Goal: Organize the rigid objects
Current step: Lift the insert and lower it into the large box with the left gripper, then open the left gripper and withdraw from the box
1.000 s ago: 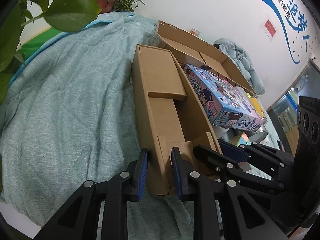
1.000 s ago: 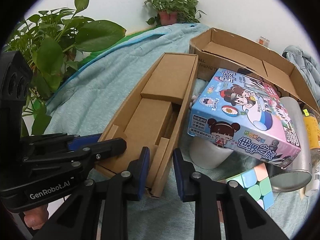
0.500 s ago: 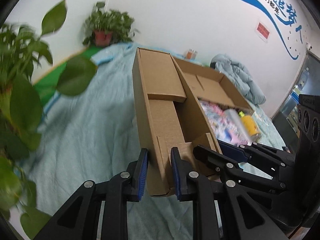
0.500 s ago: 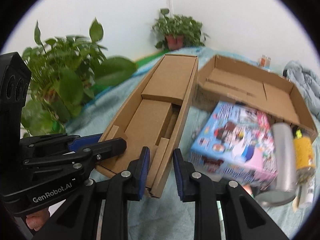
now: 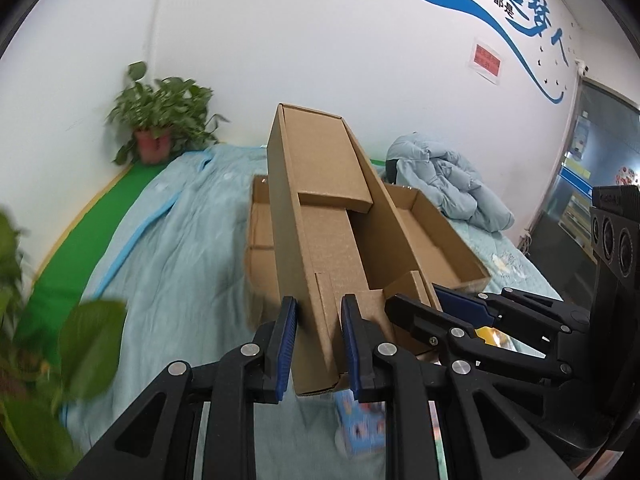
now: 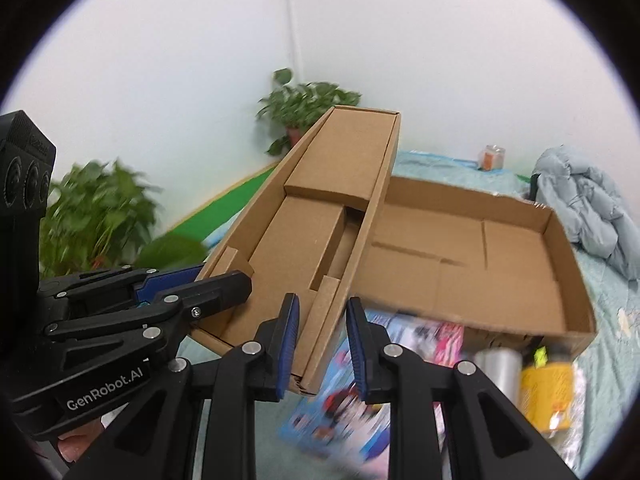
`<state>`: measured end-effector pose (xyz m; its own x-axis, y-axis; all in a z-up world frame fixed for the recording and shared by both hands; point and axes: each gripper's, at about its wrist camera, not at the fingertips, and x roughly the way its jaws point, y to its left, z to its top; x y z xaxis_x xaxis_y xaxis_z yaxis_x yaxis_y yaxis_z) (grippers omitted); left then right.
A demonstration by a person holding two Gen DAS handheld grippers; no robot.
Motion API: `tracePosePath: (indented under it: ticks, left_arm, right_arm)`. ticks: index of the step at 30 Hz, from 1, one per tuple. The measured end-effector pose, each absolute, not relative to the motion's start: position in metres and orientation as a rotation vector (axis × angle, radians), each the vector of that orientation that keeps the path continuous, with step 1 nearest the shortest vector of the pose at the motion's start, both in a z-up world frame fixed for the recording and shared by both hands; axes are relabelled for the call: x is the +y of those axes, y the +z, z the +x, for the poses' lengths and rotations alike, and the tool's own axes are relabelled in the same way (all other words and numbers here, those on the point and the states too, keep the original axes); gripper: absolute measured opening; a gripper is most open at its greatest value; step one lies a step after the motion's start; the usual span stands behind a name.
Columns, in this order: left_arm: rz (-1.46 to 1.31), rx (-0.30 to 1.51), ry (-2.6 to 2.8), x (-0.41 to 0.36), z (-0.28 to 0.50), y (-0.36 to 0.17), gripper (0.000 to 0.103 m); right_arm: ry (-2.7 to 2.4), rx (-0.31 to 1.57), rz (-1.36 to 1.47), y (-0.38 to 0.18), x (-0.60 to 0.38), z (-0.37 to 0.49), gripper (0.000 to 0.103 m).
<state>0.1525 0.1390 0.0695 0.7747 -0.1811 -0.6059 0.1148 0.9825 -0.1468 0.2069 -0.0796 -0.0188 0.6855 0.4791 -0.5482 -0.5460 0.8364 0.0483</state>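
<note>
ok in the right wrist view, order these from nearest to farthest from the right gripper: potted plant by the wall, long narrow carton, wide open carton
1. long narrow carton: its near right wall is clamped in the right gripper, the box reaching away up the middle.
2. wide open carton: lying on the bed cover behind and to the right.
3. potted plant: farthest, in the corner against the white wall.
</note>
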Motion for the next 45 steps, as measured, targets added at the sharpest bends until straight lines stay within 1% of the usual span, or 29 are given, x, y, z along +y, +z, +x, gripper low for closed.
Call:
tracePosePath:
  ticks: [3,8,15,20,25,32,33,34,36,38,39,40,41,42,43,44,45]
  left_arm:
    - [-0.095,0.683,-0.168,0.134,0.195,0.079,0.019]
    - [-0.099,0.737,-0.163,0.134,0.263,0.074,0.019]
    - [-0.110,0.861,-0.146,0.144,0.348,0.033,0.019]
    - [-0.110,0.927,-0.122,0.153,0.383,-0.003,0.018]
    - [-0.119,0.967,-0.117,0.160,0.383,-0.036,0.016]
    - [-0.099,0.987,-0.043,0.169,0.392,-0.052,0.015]
    - [-0.110,0.981,-0.049,0.171,0.390,-0.051,0.016]
    - [-0.127,0.971,-0.059,0.173,0.387,-0.049,0.019]
    - [-0.149,0.949,-0.058,0.178,0.379,-0.043,0.021]
    - [-0.150,0.913,-0.046,0.179,0.367,-0.035,0.028]
    - [-0.149,0.885,-0.043,0.179,0.358,-0.030,0.035]
    - [-0.147,0.847,-0.041,0.179,0.348,-0.025,0.044]
    - [-0.141,0.816,-0.034,0.176,0.338,-0.019,0.051]
    - [-0.134,0.775,-0.022,0.174,0.326,-0.014,0.070]
    - [-0.136,0.743,-0.007,0.171,0.314,-0.008,0.092]
    - [-0.145,0.707,0.006,0.169,0.302,-0.004,0.100]
    - [-0.150,0.666,0.014,0.165,0.287,0.002,0.103]
  right_arm:
    - [0.564,0.600,-0.105,-0.014,-0.080,0.236,0.023]
    - [0.564,0.677,-0.083,-0.019,-0.078,0.289,0.023]
    - [0.582,0.831,-0.063,-0.045,-0.069,0.355,0.023]
    - [0.597,0.943,-0.041,-0.076,-0.059,0.390,0.023]
    - [0.596,1.039,-0.013,-0.102,-0.054,0.412,0.023]
    - [0.620,1.122,0.050,-0.114,-0.042,0.428,0.023]
    - [0.621,1.136,0.057,-0.116,-0.040,0.430,0.023]
    - [0.626,1.149,0.062,-0.120,-0.038,0.431,0.024]
    - [0.615,1.166,0.044,-0.124,-0.033,0.430,0.026]
    - [0.629,1.146,0.035,-0.122,-0.033,0.427,0.028]
    - [0.643,1.135,0.036,-0.119,-0.036,0.424,0.030]
    - [0.649,1.109,0.033,-0.114,-0.042,0.418,0.035]
    - [0.646,1.076,0.025,-0.107,-0.048,0.411,0.041]
    - [0.632,1.014,0.016,-0.096,-0.060,0.399,0.058]
    - [0.596,0.960,0.012,-0.089,-0.071,0.389,0.069]
    - [0.507,0.877,-0.007,-0.076,-0.088,0.373,0.073]
    - [0.445,0.794,-0.021,-0.064,-0.105,0.354,0.081]
